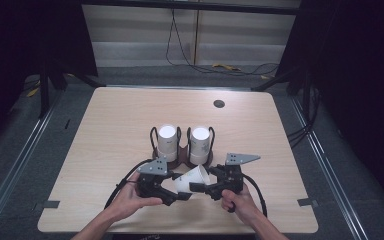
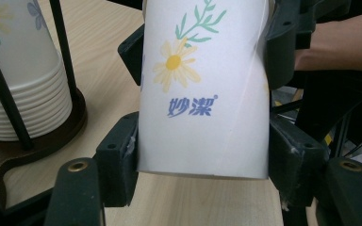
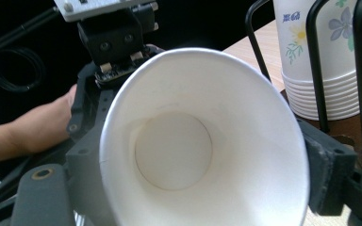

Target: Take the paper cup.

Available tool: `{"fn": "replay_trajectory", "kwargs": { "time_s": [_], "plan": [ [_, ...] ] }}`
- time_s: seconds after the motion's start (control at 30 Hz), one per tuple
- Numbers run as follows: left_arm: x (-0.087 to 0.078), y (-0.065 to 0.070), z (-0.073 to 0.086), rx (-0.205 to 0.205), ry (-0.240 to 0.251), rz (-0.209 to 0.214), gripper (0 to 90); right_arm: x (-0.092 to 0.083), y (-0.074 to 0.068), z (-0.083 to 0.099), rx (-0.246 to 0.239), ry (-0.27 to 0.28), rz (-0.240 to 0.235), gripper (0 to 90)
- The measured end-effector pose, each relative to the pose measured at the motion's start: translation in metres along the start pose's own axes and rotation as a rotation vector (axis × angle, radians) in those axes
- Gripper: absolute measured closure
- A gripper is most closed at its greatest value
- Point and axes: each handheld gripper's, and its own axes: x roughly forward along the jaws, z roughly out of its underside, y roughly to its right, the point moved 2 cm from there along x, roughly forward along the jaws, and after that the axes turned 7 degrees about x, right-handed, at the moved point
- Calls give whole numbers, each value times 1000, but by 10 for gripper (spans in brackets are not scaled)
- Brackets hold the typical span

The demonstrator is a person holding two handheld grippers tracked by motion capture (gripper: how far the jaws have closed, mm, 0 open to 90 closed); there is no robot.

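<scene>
Paper cup point(image 2: 202, 94), daisy print, reads "妙潔".

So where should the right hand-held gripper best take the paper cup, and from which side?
At the open rim end of the cup, coming from its mouth side. The cup lies tilted sideways, its base end clamped in the left hand-held gripper, so the rim faces the right hand-held gripper.

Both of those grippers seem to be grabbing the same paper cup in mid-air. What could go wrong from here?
1. The paper cup is thin; the left gripper clamps its base end while the right gripper sits at its rim, so it may get crushed out of round.
2. If the two hands pull unevenly, the cup could slip free and drop onto the table.
3. The stacks of cups in the wire holder stand close behind; a swing could knock them.
</scene>
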Motion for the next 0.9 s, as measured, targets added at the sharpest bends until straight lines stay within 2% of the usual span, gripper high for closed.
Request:
{"fn": "replay_trajectory", "kwargs": {
  "time_s": [0.3,0.37,0.4,0.57,0.7,0.77,0.9],
  "plan": [
    [2,-2,4,-29,2,18,338,0,2,-1,7,5,-9,243],
    [2,-4,5,-39,-3,10,310,1,2,0,6,5,-7,246],
    [1,-5,5,-44,-9,5,268,0,2,0,5,7,-5,249],
    [0,-5,6,-39,-16,-9,199,-2,0,-1,6,16,-1,251],
    [-1,-5,9,-43,-24,-9,178,-5,1,-4,-3,28,19,253],
    [-1,-6,10,-36,-38,-22,167,-8,1,-6,-5,34,29,254],
    [-3,-6,12,-27,-74,-41,163,-16,2,-9,-19,48,86,254]
  ]
}}
